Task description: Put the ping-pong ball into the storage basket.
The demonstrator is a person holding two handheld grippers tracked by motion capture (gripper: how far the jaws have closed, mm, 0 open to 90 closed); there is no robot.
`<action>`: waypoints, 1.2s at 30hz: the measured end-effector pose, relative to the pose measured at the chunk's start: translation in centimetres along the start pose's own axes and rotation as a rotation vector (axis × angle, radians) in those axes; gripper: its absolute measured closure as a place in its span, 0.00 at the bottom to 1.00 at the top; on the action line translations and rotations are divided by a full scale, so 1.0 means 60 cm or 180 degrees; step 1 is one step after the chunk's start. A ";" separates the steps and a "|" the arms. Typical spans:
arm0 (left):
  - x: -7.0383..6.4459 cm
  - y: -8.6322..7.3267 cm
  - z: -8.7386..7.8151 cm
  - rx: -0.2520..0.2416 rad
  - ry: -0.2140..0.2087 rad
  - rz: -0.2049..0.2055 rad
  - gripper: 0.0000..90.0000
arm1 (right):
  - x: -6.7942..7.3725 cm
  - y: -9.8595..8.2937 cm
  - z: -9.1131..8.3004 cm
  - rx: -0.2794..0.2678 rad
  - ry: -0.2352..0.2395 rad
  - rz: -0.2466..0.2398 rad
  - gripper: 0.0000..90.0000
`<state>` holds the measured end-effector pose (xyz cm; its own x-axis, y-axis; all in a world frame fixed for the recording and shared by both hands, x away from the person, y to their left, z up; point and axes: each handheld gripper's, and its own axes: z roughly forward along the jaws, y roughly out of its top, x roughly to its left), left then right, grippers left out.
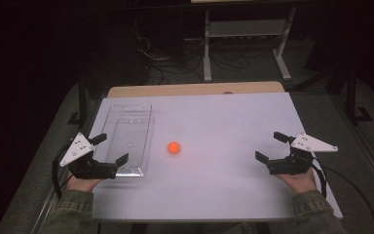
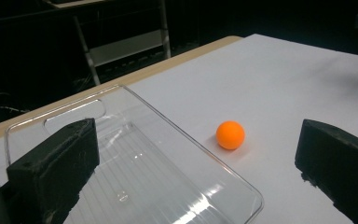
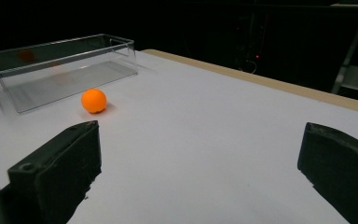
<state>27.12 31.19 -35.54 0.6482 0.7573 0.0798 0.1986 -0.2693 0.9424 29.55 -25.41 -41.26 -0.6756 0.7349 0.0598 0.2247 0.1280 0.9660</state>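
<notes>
At the near edge of the surface (image 1: 214, 195), the person's two hands hold the grippers low and apart. The left gripper (image 1: 111, 147) has its jaws spread wide and holds nothing; it hovers over the near end of the tray (image 1: 143, 113), a clear, empty, shallow one lying lengthwise on the left side. The right gripper (image 1: 271, 146) is likewise wide open and empty, well off to the right over bare white surface.

Farther in, between the two, the ball (image 1: 174, 148) sits alone on the surface, just right of the tray's long wall and not touching it. It is orange, small and free to roll.

The work looks to be getting the ball into the tray, and no grasp has begun. Either gripper could take it; the left is nearer. To do it well, I would bring the open jaws down on both sides of the ball at mid-height, then close gently and squarely, since an off-centre pinch would likely squirt it away. After that, lift clear of the tray wall before releasing low inside.
</notes>
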 end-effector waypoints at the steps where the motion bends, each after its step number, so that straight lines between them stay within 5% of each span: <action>1: 0.001 0.002 0.000 0.0000 -0.0003 -0.0004 0.00 | 0.000 0.000 0.000 0.0000 0.0003 0.0005 0.00; 36: 0.011 0.062 0.029 0.0273 -0.0150 0.0188 0.00 | 0.002 -0.001 0.002 0.0036 0.0046 0.0004 0.00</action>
<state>29.56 29.64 -32.55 0.6940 0.7103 0.1173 0.2197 -0.3641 0.9051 29.54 -25.25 -41.36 -0.6853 0.7254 0.0646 0.2334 0.1347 0.9630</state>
